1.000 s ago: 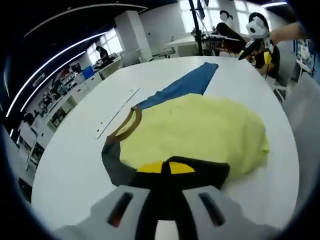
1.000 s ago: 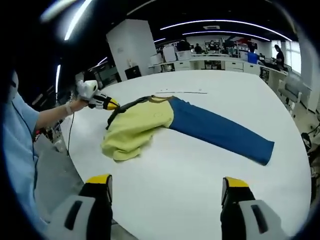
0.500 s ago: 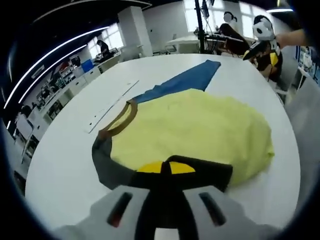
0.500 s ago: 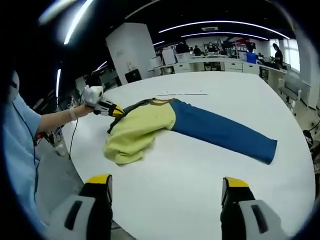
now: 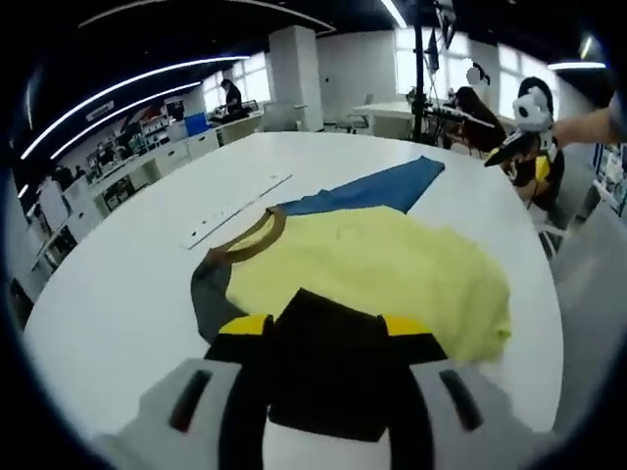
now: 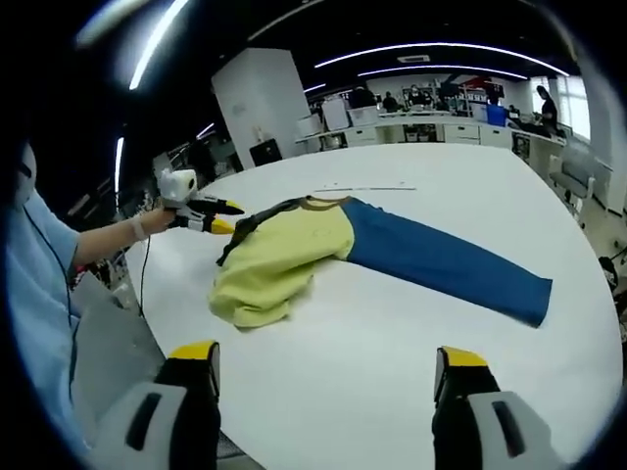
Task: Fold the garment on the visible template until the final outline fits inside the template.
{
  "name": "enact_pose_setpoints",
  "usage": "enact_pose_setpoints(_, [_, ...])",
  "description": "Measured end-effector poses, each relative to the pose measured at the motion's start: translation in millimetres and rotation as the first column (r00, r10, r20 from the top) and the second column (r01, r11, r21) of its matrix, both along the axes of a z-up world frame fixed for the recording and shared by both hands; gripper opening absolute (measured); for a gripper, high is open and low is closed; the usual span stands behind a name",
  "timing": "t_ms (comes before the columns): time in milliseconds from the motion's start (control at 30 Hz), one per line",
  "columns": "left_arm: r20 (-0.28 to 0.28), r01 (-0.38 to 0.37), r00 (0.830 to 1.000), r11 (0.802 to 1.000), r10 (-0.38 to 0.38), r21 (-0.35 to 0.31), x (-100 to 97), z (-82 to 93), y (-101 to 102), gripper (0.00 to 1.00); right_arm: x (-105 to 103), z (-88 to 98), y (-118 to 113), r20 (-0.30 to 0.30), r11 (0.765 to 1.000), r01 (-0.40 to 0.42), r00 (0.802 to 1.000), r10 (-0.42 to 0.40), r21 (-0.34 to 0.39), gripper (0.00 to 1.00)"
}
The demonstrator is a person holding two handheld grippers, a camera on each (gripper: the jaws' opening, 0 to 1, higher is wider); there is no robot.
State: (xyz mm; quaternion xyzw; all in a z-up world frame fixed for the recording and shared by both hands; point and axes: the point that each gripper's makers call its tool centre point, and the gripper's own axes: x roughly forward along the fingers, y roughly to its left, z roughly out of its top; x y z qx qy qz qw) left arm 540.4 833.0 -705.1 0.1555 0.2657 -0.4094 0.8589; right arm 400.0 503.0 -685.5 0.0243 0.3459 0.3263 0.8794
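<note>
The garment lies bunched on the white table: a yellow body (image 5: pixel 382 264), a blue part (image 5: pixel 372 186) reaching away, a brown collar (image 5: pixel 253 233) and a dark grey sleeve (image 5: pixel 208 299). My left gripper (image 5: pixel 325 328) is open at the garment's near edge, with black cloth lying between its yellow-tipped jaws. From the right gripper view, the left gripper (image 6: pixel 227 217) stands open beside the dark edge of the yellow body (image 6: pixel 279 259), and the blue part (image 6: pixel 441 259) stretches right. My right gripper (image 6: pixel 326 354) is open over bare table, well short of the garment. It shows as right gripper (image 5: pixel 505 155) beyond the table's far side.
A thin pale strip (image 5: pixel 235 211) lies flat on the table left of the collar, seen also as the strip (image 6: pixel 367 188) behind the garment. The table edge (image 6: pixel 176 338) curves close to my right gripper. A person's blue sleeve (image 6: pixel 39 284) is at left. Benches and people stand far behind.
My left gripper's jaws, shut on the dark cloth before, have opened. The left gripper view has risen and tilted. My right gripper stays open and still.
</note>
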Motion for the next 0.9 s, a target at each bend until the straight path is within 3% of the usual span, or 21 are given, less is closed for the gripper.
enact_pose_setpoints(100, [-0.022,-0.028,0.999,1.0,0.028,-0.011,-5.5,-2.9,14,0.42,-2,-1.0,5,-0.003,1.0,-0.01,1.0,0.01,0.007,0.91])
enact_pose_setpoints(167, [-0.048,-0.065,0.997,0.996,0.062,-0.054,-8.5,-3.4,22,0.39,-2,-1.7,7,-0.004,1.0,-0.013,1.0,0.013,0.007,0.91])
enact_pose_setpoints(300, [-0.049,-0.096,0.994,0.995,0.095,-0.026,-10.5,-10.5,39,0.42,-4,-2.0,9,-0.007,1.0,-0.014,1.0,0.014,0.013,0.91])
enact_pose_setpoints(400, [-0.072,-0.128,0.99,0.991,0.124,-0.048,-12.0,-13.4,49,0.39,-4,-2.2,11,-0.007,1.0,-0.013,1.0,0.013,0.017,0.91])
enact_pose_setpoints(600, [-0.121,-0.174,0.979,0.982,0.163,-0.079,-13.9,-24.3,61,0.43,-6,-2.3,15,-0.008,0.999,-0.023,1.0,0.023,0.026,0.92])
enact_pose_setpoints(900, [-0.184,-0.19,0.968,0.977,0.17,-0.099,-13.4,-41.0,69,0.36,-12,-9.8,13,-0.035,1.0,-0.029,0.999,0.029,0.009,0.92])
